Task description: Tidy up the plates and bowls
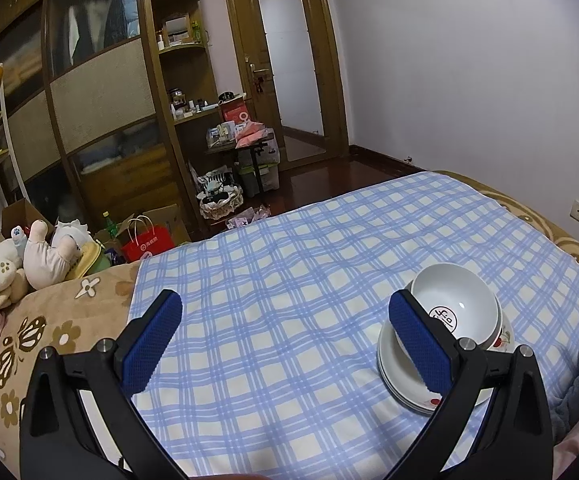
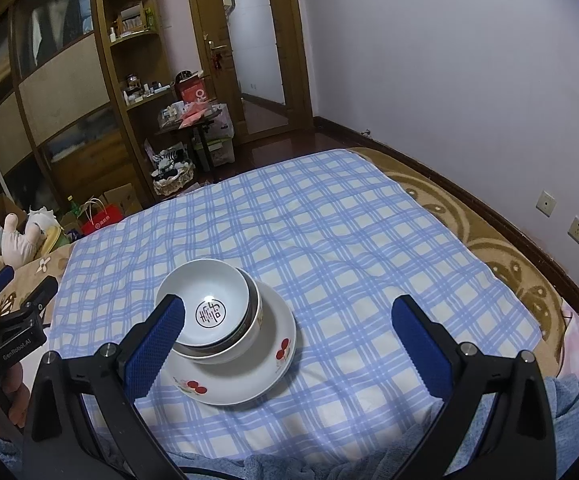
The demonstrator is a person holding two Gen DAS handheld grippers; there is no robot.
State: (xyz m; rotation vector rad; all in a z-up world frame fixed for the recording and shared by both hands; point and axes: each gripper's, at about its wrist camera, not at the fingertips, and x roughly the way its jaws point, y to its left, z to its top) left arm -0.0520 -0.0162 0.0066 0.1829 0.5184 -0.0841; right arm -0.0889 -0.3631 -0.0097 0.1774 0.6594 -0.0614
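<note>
While a blue-and-white checked cloth (image 2: 329,216) covers most of the bed, the dishes sit gathered in one stack near its front edge: white plates (image 2: 273,364) with red cherry prints at the bottom, and on them two nested bowls, the top bowl (image 2: 209,308) tilted and carrying a round black mark inside (characters too small to read). Both tools hover empty above the cloth. The right gripper (image 2: 289,312) has its blue-padded fingers spread wide, the left one in front of the bowl rim. The left gripper (image 1: 285,316) is likewise spread, its right finger overlapping the stack.
</note>
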